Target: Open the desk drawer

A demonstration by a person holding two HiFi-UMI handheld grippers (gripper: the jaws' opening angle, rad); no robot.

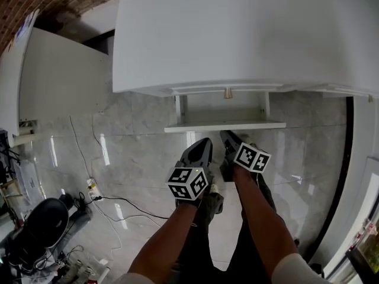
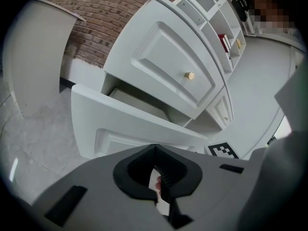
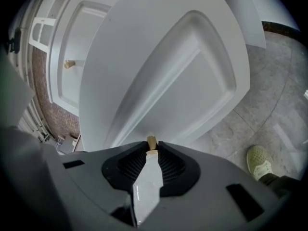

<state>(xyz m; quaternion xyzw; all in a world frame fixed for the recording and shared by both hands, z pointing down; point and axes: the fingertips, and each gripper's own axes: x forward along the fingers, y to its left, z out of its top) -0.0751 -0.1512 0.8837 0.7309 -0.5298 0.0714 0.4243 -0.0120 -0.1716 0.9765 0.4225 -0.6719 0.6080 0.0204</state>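
Seen from above in the head view, the white desk [image 1: 237,34] has a lower drawer [image 1: 225,126] pulled out toward me. My right gripper [image 1: 228,136] reaches its front panel. In the right gripper view the right gripper [image 3: 151,147] is shut on the drawer's small brass knob [image 3: 151,141], with the panelled drawer front [image 3: 168,76] just beyond. My left gripper [image 1: 204,142] hangs beside the right one, just short of the drawer front. The left gripper [image 2: 156,150] is shut and holds nothing. It looks at the open drawer [image 2: 134,124] and at the shut upper drawer's knob [image 2: 190,75].
Cables and a power strip [image 1: 92,188] lie on the marble floor at the left, near a black object [image 1: 44,220]. A white cabinet [image 1: 53,81] stands left of the desk. My shoe [image 3: 260,161] is on the floor below the drawer. Shelves with books [image 2: 226,40] stand beyond the desk.
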